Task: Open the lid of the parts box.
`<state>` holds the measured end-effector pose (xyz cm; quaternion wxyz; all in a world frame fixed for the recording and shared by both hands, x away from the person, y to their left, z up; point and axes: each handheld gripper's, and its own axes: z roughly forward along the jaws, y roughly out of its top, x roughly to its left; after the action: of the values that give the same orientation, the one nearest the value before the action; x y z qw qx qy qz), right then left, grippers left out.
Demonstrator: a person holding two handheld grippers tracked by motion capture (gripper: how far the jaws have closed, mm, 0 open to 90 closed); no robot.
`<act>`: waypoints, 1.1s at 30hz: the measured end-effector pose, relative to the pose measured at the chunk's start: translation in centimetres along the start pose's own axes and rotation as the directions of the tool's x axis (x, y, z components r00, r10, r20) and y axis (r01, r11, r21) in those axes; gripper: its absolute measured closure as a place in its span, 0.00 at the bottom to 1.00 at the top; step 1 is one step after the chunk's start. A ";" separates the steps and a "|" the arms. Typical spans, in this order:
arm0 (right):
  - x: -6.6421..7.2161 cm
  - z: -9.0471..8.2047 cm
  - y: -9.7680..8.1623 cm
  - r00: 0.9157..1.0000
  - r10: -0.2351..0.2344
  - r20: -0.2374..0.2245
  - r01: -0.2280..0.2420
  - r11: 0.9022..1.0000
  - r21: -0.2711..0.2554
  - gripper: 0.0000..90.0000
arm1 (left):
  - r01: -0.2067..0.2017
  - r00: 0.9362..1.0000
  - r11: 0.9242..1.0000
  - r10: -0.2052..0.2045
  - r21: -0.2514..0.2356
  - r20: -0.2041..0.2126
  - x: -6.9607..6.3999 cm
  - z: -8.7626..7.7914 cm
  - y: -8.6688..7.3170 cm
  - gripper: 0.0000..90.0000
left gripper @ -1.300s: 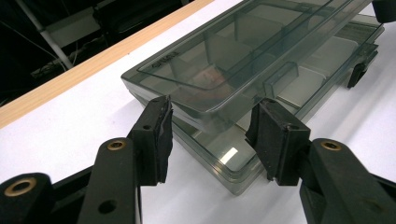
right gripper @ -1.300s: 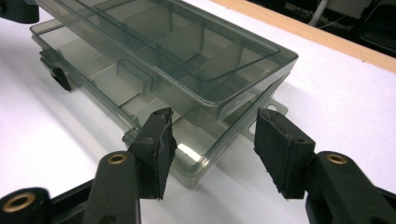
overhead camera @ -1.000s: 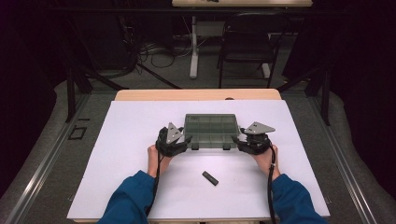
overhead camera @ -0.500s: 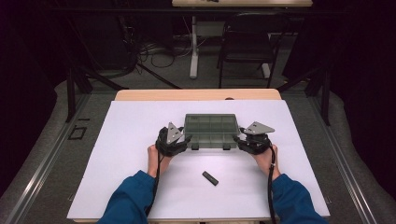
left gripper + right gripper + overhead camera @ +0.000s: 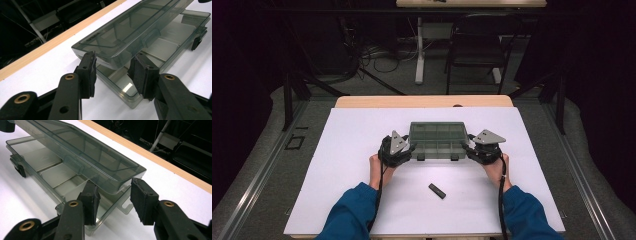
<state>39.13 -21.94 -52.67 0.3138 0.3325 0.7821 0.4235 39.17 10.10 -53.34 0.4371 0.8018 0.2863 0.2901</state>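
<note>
A smoky clear compartment box [image 5: 437, 141] lies on the white counter [image 5: 352, 150], held between the two grippers. Its lid [image 5: 140, 27] is lifted a little off the tray [image 5: 172, 37], hinged at the far side, so that a wedge of gap is seen along the near edge. Dividers are seen through the plastic, and dark latches [image 5: 454, 157] hang at the front edge.

The left gripper [image 5: 396, 150] is set at the box's left end. In the left gripper view the lid's corner lies between the jaws; the jaws stand at a middling width and have just been closing. Whether the pads [image 5: 88, 71] press on the lid cannot be told.

The right gripper [image 5: 482, 149] is set at the box's right end. In the right gripper view the lid's corner likewise lies between the jaws, which have just been closing; the left pad [image 5: 91, 200] is close to the plastic, the other stands a little clear of it.

Nearer the person than both grippers, and between them, a small black block [image 5: 437, 190] lies on the counter, apart from the box.
</note>
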 end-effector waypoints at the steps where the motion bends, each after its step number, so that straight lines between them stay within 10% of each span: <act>1: 0.0 0.0 0.1 1.000 -0.001 0.000 0.001 1.000 0.003 0.63 | -0.001 1.000 1.000 0.001 -0.002 -0.001 0.0 0.0 0.0 0.63; 33: -0.2 -0.2 0.5 1.000 0.011 0.019 -0.011 1.000 -0.024 0.68 | -0.011 1.000 0.999 0.010 -0.037 -0.020 0.3 -0.2 0.6 0.66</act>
<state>39.26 -21.97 -52.07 0.3230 0.3370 0.7721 0.4312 39.35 10.20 -52.68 0.4474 0.7920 0.2812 0.3057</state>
